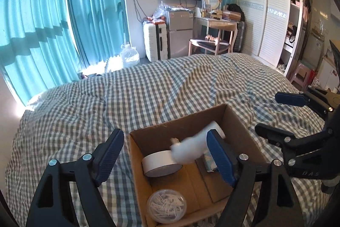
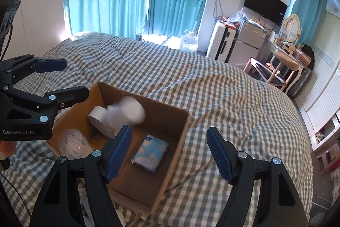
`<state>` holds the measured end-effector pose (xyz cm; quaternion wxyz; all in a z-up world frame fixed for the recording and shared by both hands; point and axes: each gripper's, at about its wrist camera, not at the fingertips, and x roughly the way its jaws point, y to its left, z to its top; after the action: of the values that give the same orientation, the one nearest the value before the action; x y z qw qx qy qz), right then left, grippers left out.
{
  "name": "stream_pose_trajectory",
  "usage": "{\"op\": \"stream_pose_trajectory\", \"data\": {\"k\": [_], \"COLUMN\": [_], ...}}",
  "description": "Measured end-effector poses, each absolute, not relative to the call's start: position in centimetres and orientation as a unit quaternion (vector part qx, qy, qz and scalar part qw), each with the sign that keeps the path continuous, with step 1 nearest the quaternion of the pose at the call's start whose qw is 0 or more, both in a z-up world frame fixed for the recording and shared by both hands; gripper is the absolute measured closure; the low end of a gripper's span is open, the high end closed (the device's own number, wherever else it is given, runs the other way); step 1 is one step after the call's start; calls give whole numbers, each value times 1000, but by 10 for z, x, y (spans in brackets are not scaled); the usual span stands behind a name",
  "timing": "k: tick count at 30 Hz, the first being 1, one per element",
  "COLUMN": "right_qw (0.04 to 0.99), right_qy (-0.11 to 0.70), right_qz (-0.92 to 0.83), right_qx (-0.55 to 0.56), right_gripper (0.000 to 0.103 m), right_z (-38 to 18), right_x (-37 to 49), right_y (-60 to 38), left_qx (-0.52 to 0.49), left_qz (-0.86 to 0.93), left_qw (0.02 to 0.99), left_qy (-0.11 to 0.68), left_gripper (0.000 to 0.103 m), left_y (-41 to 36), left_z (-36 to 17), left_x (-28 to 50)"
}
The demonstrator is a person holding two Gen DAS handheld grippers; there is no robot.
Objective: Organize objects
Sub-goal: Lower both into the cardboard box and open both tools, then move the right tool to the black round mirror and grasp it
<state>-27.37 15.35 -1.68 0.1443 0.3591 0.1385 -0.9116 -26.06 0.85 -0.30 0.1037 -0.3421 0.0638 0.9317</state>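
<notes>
The cardboard box (image 2: 170, 120) is sitting on the checked bed (image 2: 233, 99), holding a tape roll (image 2: 99, 120), tissue pack (image 2: 150, 152), clear tub (image 1: 166, 205) and a blurred white bottle (image 2: 129, 112), seemingly just dropping in; left gripper (image 1: 165, 161) and right gripper (image 2: 170, 154) are hovering above the box, fingers released, empty; organizing is looking nearly done, next calling for withdrawing

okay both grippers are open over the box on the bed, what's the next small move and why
Probably lift the left gripper straight up and clear. The blurred white object looks just dropped into the cardboard box, beside the tape roll, tissue pack and clear tub; neither gripper holds anything.
</notes>
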Motion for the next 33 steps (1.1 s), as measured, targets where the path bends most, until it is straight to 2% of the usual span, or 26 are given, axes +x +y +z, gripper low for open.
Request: {"op": "stream_pose_trajectory", "data": {"k": [5, 7, 16, 22, 27, 33], "right_qw": [134, 133, 134, 123, 117, 126], "right_qy": [132, 130, 96, 88, 82, 78], "right_qz": [-925, -928, -941, -951, -955, -953], "right_qx": [332, 323, 296, 269, 258, 263], "right_gripper": [27, 27, 15, 12, 11, 11], "right_z": [20, 32, 71, 93, 102, 87], "right_x": [-240, -225, -156, -106, -77, -57], "right_y": [162, 163, 180, 192, 195, 189], "left_qx": [-322, -316, -289, -272, -269, -269], "left_qz": [941, 944, 954, 960, 962, 963], "left_qw": [93, 80, 57, 50, 38, 8], "left_qy": [58, 58, 49, 42, 25, 13], "left_gripper": [14, 9, 5, 2, 1, 1], "left_y": [-1, -5, -20, -22, -27, -32], "left_z": [26, 36, 70, 82, 84, 73], "left_x": [-231, -221, -158, -120, -92, -63]}}
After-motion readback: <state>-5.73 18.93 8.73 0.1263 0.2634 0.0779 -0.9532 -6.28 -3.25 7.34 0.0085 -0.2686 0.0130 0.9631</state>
